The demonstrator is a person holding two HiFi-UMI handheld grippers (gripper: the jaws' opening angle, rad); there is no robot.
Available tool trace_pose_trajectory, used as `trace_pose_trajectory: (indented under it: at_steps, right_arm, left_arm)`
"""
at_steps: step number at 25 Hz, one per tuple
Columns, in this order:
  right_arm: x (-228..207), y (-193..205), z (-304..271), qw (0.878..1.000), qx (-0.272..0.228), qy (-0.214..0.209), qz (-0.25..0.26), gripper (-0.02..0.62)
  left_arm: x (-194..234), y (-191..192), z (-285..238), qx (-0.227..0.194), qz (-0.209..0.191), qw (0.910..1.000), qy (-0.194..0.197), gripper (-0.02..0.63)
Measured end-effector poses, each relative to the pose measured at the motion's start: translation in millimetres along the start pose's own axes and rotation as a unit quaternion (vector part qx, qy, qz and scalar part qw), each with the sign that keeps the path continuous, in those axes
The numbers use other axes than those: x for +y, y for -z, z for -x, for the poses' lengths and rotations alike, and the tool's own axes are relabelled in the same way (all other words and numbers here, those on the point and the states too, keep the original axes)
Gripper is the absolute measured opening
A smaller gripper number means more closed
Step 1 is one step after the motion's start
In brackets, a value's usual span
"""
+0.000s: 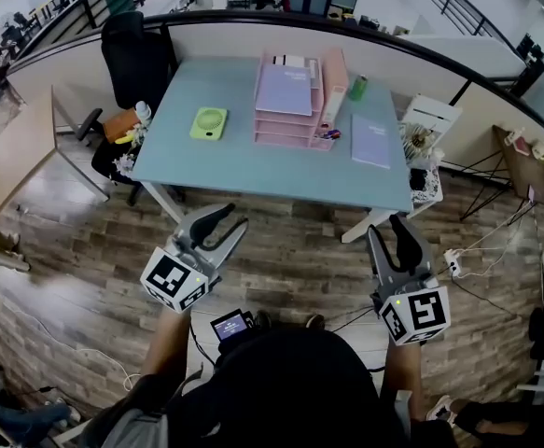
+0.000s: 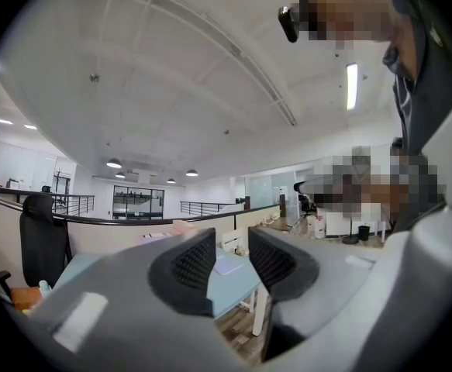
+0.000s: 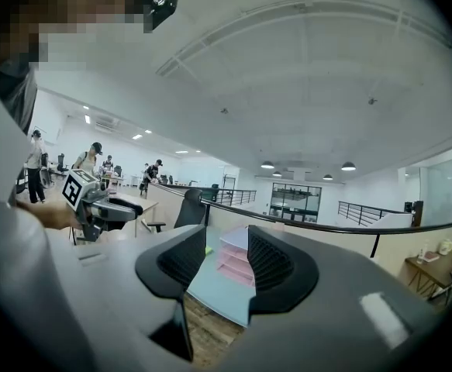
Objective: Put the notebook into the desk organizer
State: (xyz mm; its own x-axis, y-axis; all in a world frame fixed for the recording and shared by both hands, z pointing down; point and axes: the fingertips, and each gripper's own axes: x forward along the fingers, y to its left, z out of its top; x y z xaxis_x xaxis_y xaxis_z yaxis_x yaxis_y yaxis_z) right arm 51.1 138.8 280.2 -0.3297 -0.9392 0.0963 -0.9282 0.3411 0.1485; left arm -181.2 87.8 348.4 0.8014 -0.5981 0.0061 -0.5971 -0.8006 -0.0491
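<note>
A lavender notebook (image 1: 371,141) lies flat on the light-blue table (image 1: 244,161), just right of the pink tiered desk organizer (image 1: 290,110). A second lavender book (image 1: 284,90) rests on the organizer's top tier. Both grippers hang over the wood floor, well short of the table's near edge. My left gripper (image 1: 232,220) is open with nothing between its jaws. In the left gripper view (image 2: 231,258) the notebook (image 2: 227,264) shows far off through the gap. My right gripper (image 1: 390,227) is also open and empty, and in its own view (image 3: 227,258) the organizer (image 3: 237,262) shows beyond the jaws.
A green handheld fan (image 1: 209,123) lies left of the organizer and a green bottle (image 1: 357,87) stands behind it. A black office chair (image 1: 136,54) is at the table's left, a cluttered white stand (image 1: 425,133) at its right. A wooden desk (image 1: 10,166) is far left, and cables (image 1: 467,250) cross the floor.
</note>
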Motion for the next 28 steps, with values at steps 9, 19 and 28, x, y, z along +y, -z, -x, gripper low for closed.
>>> trace_pose_trajectory:
  at_steps: [9,19,28]
  right_arm:
    - [-17,6,-19,1.0,-0.002,-0.013,-0.012,0.155]
    - [-73,26,-58,0.996,-0.013,-0.079,-0.038,0.155]
    - [-119,32,-72,0.991,-0.017,-0.126,-0.043,0.155]
  left_arm:
    - [6,8,-8,0.014,0.008,0.9997,-0.018,0.189]
    - [-1,6,-49,0.043,0.003,0.9959,-0.079,0.19]
    - [-28,1,-86,0.074,0.032,0.9891,-0.123,0.189]
